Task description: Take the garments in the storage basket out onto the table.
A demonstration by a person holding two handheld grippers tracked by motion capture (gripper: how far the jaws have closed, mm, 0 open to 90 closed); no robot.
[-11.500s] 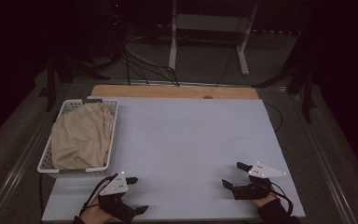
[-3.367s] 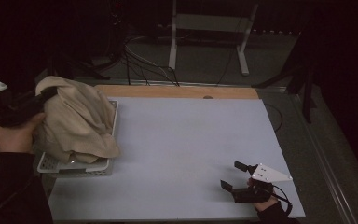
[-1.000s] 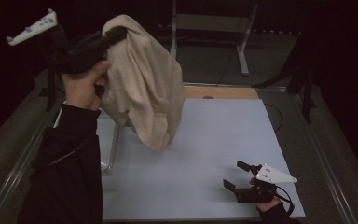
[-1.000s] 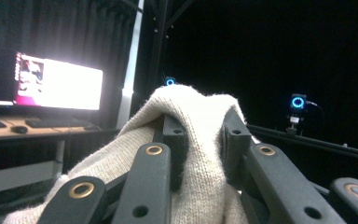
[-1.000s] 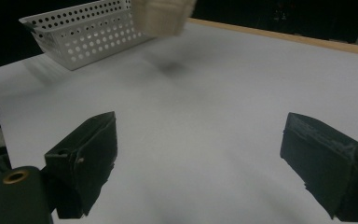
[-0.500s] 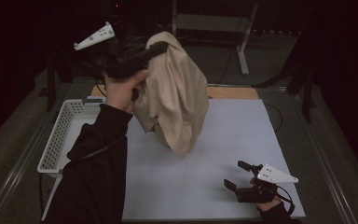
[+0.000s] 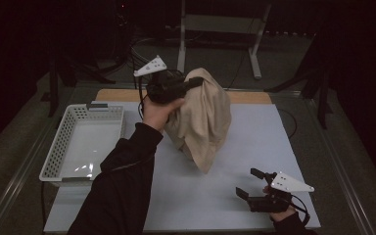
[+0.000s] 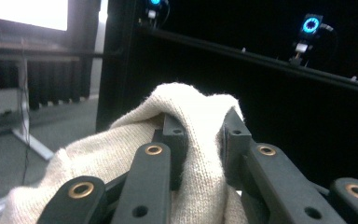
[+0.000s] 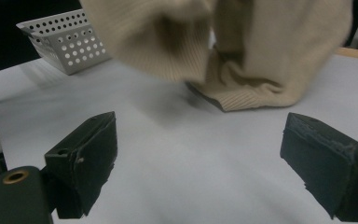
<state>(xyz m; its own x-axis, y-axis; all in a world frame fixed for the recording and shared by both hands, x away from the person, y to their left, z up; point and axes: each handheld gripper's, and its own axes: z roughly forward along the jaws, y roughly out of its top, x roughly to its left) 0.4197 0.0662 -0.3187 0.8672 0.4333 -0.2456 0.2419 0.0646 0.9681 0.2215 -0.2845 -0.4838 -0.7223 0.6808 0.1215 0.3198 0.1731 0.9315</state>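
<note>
The left gripper (image 7: 188, 85) clenched a beige sweater (image 7: 203, 117), its hem apparently touching the table (image 7: 254, 132); the right gripper (image 7: 250, 183) rested with fingers spread.

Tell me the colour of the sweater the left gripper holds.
Beige, a plain ribbed knit; the sweater shows best in the right gripper view.

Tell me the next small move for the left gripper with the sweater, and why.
Probably lower it: the left gripper pinches the sweater high, its hem just touching the table, and the right gripper waits open nearby.
</note>
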